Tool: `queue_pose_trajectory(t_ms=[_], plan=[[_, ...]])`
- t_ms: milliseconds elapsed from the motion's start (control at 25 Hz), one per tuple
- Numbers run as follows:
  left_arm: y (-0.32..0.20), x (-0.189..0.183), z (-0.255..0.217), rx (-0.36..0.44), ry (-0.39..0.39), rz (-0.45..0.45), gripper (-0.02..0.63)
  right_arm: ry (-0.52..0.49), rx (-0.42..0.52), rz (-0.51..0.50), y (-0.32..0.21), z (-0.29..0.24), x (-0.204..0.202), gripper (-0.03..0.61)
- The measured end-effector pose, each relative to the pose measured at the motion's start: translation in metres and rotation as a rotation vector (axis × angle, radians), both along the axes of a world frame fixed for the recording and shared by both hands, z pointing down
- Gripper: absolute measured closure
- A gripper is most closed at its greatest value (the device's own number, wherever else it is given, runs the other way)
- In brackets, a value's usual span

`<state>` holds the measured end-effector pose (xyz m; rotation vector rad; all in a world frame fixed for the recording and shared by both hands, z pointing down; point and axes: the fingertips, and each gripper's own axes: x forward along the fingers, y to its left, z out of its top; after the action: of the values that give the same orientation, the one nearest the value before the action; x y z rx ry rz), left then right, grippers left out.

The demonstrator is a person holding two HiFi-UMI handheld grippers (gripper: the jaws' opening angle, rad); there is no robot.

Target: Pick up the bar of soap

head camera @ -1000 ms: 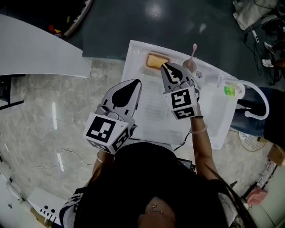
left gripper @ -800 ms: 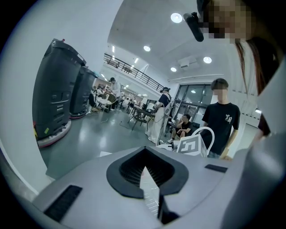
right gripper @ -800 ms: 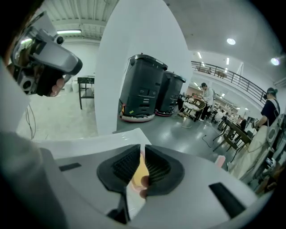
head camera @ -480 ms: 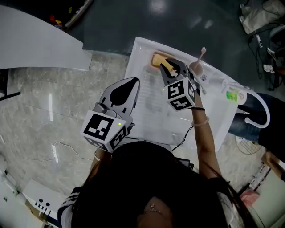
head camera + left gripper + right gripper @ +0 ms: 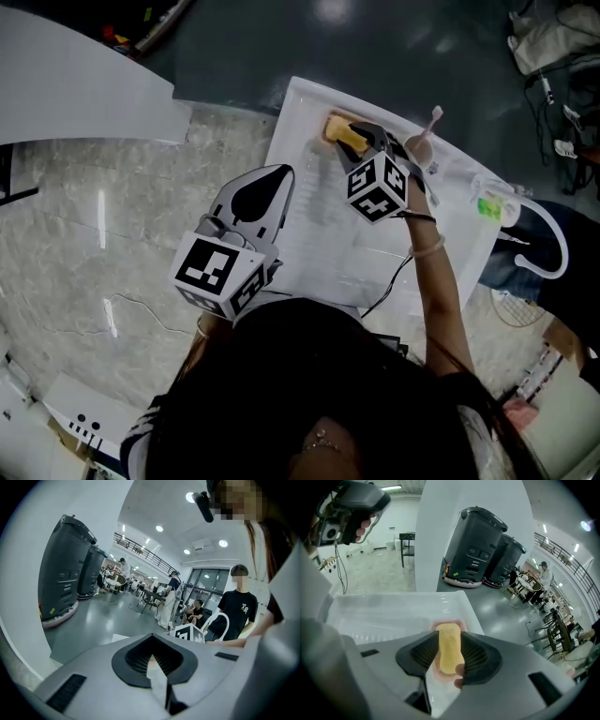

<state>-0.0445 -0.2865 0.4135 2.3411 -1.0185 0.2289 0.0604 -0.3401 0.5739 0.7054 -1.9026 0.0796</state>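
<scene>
Marble-look top [image 5: 112,244], pale grey w/ veins & glossy glare, fills most of head view. White plastic tray [image 5: 309,234], smooth, rectangular w/ raised rim and rounded corners, lies on it. L gripper [image 5: 279,178] hangs over tray's left edge, grey shell w/ ribbed black pads, jaws pressed together, nothing btwn them. R gripper [image 5: 361,141] points steeply down at tray's far corner; its marker cube [image 5: 378,187] blocks part of that corner from above. Its jaws have just been opening and stand apart, one ribbed pad either side of the soap bar [image 5: 449,646], not clamped on it. Soap is yellow-orange, oblong, rounded ends, matte, lying in tray's far corner on a pinkish dish [image 5: 464,624]. Pink toothbrush [image 5: 427,131] stands just right of R gripper, at tray's far rim.
</scene>
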Motion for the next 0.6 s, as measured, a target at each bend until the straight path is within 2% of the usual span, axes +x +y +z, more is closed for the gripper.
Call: queue_pose_trajectory(t_ms=[600], plan=[[-0.009,-0.009,0.012,-0.022,0.007,-0.01,0.614,0.089,-0.177,-0.032,-0.005,0.03,0.005,0.409]])
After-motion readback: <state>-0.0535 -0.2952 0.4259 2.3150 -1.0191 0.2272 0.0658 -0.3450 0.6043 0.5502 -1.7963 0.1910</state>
